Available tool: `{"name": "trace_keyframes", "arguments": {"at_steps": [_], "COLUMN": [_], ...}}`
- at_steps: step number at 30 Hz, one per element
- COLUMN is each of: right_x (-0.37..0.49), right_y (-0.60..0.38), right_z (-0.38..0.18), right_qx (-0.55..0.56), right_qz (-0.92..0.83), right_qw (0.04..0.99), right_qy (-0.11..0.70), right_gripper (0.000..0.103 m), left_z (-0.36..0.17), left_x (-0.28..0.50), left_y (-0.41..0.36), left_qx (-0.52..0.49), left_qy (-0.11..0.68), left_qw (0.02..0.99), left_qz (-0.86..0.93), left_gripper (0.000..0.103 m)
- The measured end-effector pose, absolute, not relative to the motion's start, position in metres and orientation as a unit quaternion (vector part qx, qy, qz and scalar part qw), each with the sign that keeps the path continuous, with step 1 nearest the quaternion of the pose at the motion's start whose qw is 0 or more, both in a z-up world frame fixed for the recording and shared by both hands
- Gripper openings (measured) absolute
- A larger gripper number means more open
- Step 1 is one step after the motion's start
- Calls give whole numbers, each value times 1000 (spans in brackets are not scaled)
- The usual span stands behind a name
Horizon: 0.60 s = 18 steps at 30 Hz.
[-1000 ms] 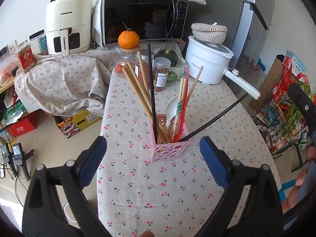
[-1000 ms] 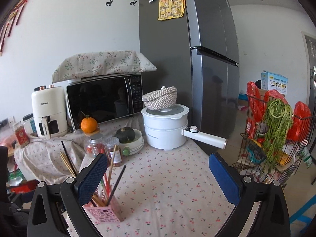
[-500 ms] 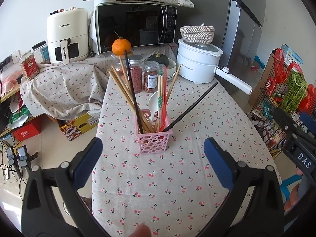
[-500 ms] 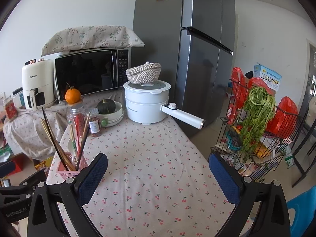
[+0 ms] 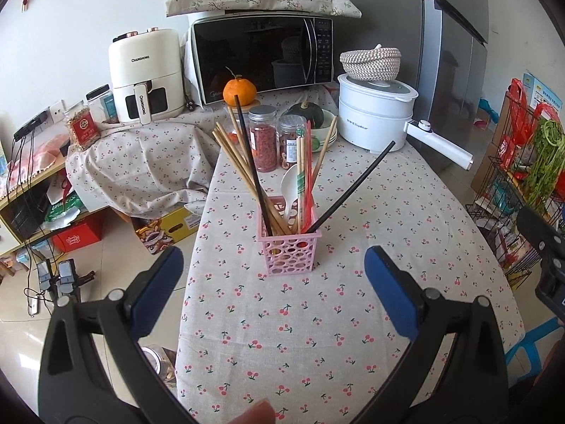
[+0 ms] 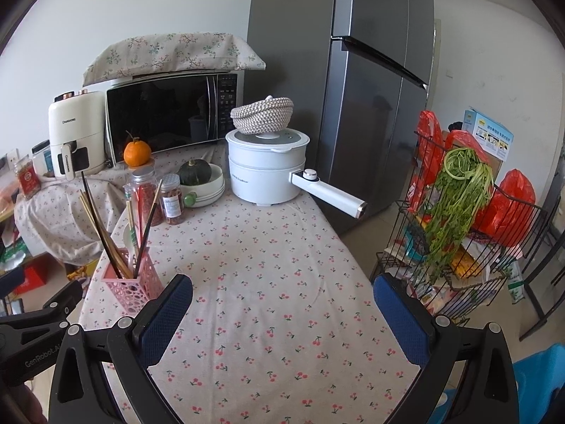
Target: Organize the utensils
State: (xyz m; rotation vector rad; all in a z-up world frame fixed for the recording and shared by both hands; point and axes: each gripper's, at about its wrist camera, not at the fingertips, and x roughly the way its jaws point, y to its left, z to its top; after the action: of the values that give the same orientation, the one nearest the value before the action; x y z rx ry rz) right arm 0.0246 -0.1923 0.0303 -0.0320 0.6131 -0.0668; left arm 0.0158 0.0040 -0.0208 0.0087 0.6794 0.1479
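A lived-in home kitchen is showing here: a tall grey fridge (image 6: pixel 370 81) is standing beside a table (image 5: pixel 317 335) wearing a cherry-print cloth, a microwave (image 5: pixel 261 56) and air fryer (image 5: pixel 144 77) are sitting behind it, an electric pot (image 6: pixel 268 166) and spice jars (image 5: pixel 263 137) are crowding its far end, and a wire rack (image 6: pixel 459 247) is holding greens.

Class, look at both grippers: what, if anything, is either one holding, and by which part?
Nothing is held. The left gripper and right gripper both stand open over the tablecloth.
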Motion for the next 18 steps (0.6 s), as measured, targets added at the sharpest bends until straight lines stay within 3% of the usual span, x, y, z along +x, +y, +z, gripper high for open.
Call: {"name": "trace_keyframes", "arguments": {"at_steps": [18], "right_x": [32], "right_y": [-189], "right_z": [21], "right_qx": [-18], "right_qz": [-18], "right_qw": [944], "right_qy": [328], "right_gripper": [103], "left_z": [-20], "left_x": [12], "left_y": [-5], "left_qx": [4], "left_qy": [330], "left_qw": [941], "left_qz": [69], "left_gripper": [102]}}
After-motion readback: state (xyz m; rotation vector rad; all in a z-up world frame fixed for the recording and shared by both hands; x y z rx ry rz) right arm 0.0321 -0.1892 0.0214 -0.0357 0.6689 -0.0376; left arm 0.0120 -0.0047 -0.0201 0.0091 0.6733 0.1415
